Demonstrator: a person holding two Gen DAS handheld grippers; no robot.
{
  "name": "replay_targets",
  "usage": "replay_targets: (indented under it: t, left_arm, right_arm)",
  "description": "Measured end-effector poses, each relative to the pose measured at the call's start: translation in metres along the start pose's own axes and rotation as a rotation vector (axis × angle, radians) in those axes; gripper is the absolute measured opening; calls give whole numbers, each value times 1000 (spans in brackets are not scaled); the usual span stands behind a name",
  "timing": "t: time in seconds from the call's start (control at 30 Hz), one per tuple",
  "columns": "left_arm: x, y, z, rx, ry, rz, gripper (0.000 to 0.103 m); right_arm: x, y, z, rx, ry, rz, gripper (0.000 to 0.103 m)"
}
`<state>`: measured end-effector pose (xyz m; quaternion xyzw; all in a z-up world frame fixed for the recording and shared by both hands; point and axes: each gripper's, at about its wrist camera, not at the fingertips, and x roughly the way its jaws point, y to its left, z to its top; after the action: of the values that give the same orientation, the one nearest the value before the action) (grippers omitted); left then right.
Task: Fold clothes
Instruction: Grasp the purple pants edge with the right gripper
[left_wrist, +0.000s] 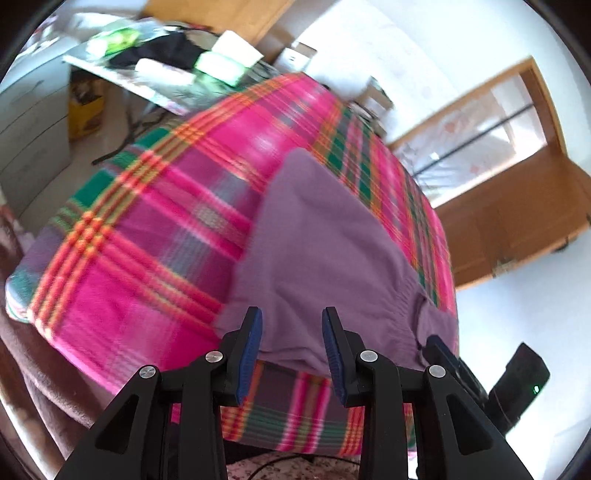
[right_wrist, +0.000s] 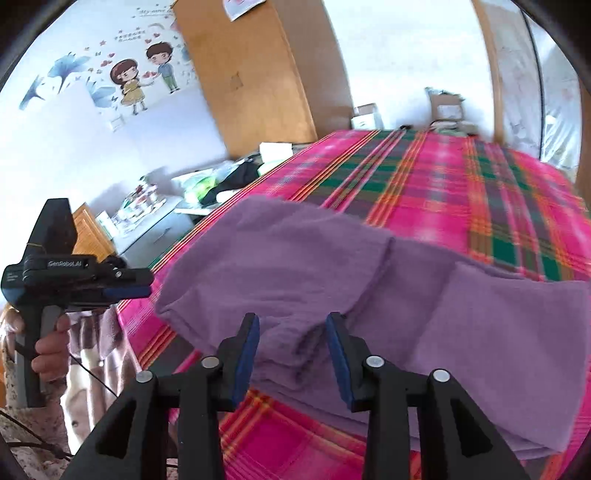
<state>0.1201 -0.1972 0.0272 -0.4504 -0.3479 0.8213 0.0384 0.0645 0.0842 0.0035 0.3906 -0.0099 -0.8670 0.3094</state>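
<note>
A purple garment lies partly folded on a bed under a pink plaid blanket. Its ribbed hem reaches the bed's near edge. My left gripper is open, its blue pads either side of the garment's near edge, nothing clamped. In the right wrist view the garment shows layered folds on the blanket. My right gripper is open just in front of a bunched fold. The left gripper appears side-on at the left, beside the garment's corner. The right gripper shows at the garment's right corner.
A hand holds the left gripper's handle. A cluttered side table stands beyond the bed, with a yellow box and white drawers to its left. A wooden wardrobe stands against the wall, and a wood-framed window is right.
</note>
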Motion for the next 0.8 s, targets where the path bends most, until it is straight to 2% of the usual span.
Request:
replay_targets:
  t: [0.23,0.3,0.37,0.5,0.67,0.8]
  left_arm:
    - [16,19,2,-19,36,43,35]
    - [19,24,3,-28,44,35,35]
    - [21,25,4,-25,49,26,35]
    - [25,30,7,-37,59,9,35]
    - [28,37,10,-45,59,-4,35]
    - [28,39,11,-41,57,-15,35]
  right_arm:
    - [22,-18,-7,135,82,44,44]
    - [22,-22,-9,156,79,55,28]
    - [18,-23,-9,155,75,58,25]
    - [9,-24,-9,165,64,41,24]
    - [23,-20,-14,169,122,8,26]
    - [21,-15,-13,158,111,-22,28]
